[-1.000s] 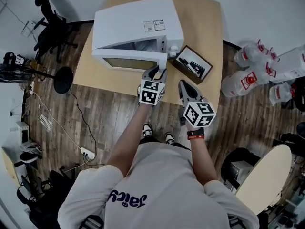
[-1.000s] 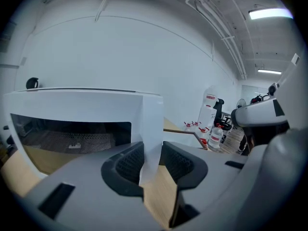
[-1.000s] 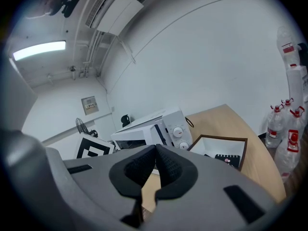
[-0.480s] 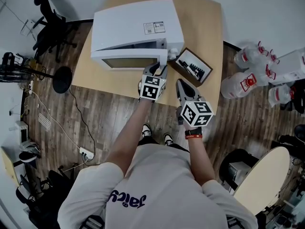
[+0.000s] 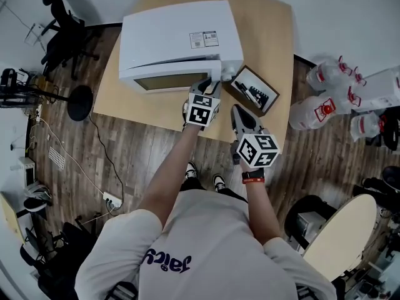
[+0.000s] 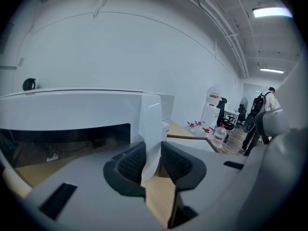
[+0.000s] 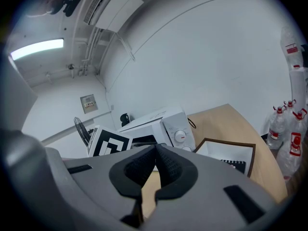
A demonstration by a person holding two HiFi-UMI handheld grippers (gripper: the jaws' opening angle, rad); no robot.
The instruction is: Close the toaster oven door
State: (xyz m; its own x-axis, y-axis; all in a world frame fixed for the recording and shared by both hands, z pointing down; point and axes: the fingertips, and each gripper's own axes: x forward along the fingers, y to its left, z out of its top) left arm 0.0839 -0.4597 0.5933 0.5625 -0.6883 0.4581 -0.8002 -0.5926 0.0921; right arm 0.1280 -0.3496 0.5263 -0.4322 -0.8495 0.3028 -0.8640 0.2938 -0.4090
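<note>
I see the toaster oven [image 5: 181,36]: smooth white shell, slight gloss, metal or plastic I can't tell. Its toaster oven door [image 5: 169,80] has the same finish. Table [image 5: 269,36] under the oven: pale matt wood. Floor [image 5: 150,142] in front of the oven: dark grainy planks.

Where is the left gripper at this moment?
In the head view the left gripper sits at the right end of the toaster oven door, jaws closing with the door's edge between them, just left of the brown tray.
</note>
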